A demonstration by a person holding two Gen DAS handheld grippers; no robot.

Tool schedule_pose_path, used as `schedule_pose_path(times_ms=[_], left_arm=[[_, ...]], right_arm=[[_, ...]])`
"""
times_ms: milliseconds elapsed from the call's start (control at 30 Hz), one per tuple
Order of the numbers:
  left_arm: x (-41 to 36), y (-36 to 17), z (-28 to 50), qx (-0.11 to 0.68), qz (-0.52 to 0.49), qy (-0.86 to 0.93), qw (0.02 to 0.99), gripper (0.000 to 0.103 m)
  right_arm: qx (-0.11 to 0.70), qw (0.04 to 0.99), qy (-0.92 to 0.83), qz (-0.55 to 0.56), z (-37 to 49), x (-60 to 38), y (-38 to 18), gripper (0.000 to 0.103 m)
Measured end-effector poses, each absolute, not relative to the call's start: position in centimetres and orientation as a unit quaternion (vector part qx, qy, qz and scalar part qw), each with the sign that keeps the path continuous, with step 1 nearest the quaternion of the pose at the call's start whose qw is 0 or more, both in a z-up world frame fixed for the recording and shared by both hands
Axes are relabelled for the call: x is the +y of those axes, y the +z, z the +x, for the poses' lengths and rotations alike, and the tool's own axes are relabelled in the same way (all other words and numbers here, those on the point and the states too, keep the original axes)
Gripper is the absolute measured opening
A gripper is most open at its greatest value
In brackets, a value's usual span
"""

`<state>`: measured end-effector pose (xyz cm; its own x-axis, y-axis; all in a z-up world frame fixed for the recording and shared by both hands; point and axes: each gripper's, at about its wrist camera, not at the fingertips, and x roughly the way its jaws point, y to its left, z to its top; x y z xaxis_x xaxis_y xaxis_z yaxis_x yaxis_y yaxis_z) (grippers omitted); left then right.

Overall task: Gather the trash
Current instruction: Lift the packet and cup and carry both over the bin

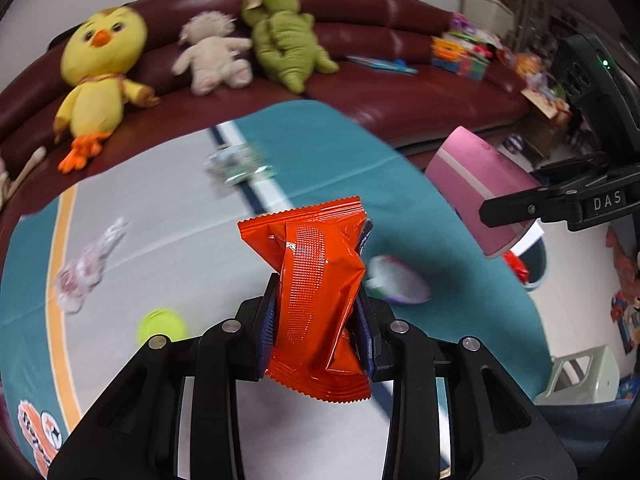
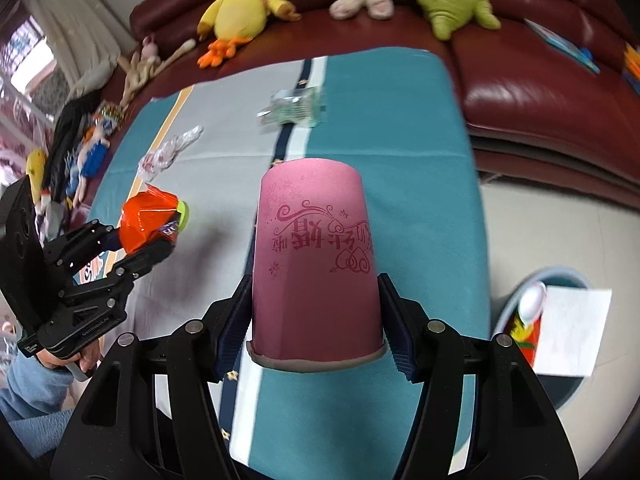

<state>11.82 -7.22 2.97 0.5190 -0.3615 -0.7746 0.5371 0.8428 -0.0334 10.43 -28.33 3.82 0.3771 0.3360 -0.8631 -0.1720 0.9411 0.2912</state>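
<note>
Counter (image 1: 168,216) under a teal, grey and orange-striped cloth fills mid-frame in both wrist views; dark red leather sofa (image 1: 360,92) runs along the top.

Left wrist view, left to right:
- yellow plush chick (image 1: 100,68) upper left on the sofa, cream plush lamb (image 1: 214,56) beside it, green plush dinosaur (image 1: 284,40) next
- crumpled clear plastic wrapper (image 1: 86,268) at left on the cloth, blurred
- round yellow-green lid (image 1: 160,324) lower left, just beside the gripper linkage
- clear plastic packet (image 1: 240,164) upper centre on the cloth stripe
- left hand-held gripper (image 1: 316,324) bottom centre, clenched on a crinkled orange foil snack wrapper (image 1: 316,280); blue pads press both sides, wrapper stands up clear of the cloth
- white and purple rounded item (image 1: 396,280) just right of the wrapper, too blurred to identify
- pink paper cup (image 1: 480,184) at right, upside down
- grey-blue waste bin (image 1: 536,264) lower right below the cup, on the floor past the counter edge

Right wrist view, left to right:
- person's hand in a blue sleeve (image 2: 24,384) lower left
- right hand-held gripper (image 2: 316,332) bottom centre, grasping the pink cup near its rolled rim, one pad on each side; cup is inverted, base pointing away, off the cloth
- bin at lower right with white paper (image 2: 568,332) across its rim, red and white trash inside
</note>
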Motion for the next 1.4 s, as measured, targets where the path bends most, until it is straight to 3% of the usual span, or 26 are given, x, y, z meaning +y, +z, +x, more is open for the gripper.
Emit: schedule_pose_path(times_ms=[633, 1400], left_arm=[[-29.1, 0.3, 7.6, 0.421, 0.181, -0.394, 0.797, 0.034], [-42.8, -9.5, 7.1, 0.501, 0.213, -0.461, 0.701, 0.034]], right_arm=[[0.506, 0.834, -0.001, 0.220, -0.3, -52.0, 1.1, 0.058], [0.531, 0.796, -0.044, 0.289, -1.5, -60.1, -6.7, 0.059]])
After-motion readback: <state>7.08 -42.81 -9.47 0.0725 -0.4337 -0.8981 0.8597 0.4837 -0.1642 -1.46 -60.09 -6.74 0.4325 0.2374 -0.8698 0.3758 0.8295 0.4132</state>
